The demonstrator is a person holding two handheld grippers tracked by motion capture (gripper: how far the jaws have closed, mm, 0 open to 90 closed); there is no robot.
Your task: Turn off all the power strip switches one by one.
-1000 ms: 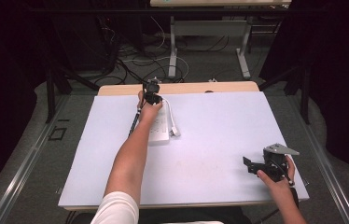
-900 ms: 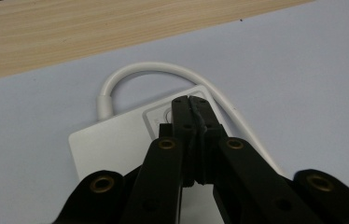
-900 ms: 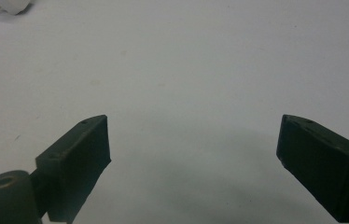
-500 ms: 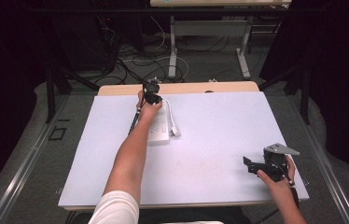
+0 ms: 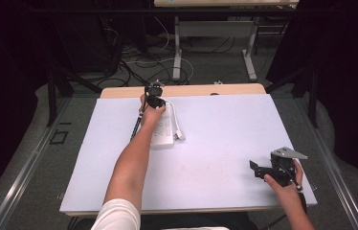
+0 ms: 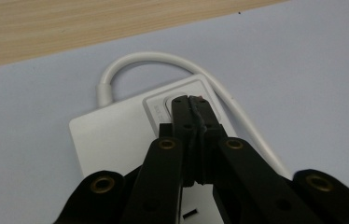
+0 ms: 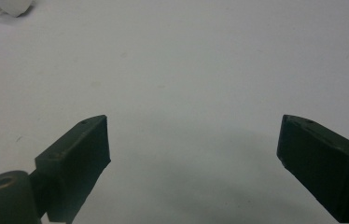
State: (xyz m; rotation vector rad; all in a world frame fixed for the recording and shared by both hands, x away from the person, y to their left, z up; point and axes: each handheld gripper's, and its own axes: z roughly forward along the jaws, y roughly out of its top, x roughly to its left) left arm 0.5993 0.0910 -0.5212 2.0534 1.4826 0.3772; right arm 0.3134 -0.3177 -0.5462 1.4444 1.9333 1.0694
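A white power strip lies on the white table cover, its white cable looping from the far end and running down its right side. In the left gripper view my left gripper is shut, its tips resting on the strip's rocker switch near the far end. From the high view the same left gripper sits at the strip's far end, held by an outstretched arm. My right gripper rests near the table's front right corner. Its jaws stand wide open over bare cover with nothing between them.
The white cover leaves a strip of bare wood along the table's far edge. Beyond the table are desk legs and loose cables on the floor. A black cable trails from the left gripper along the forearm.
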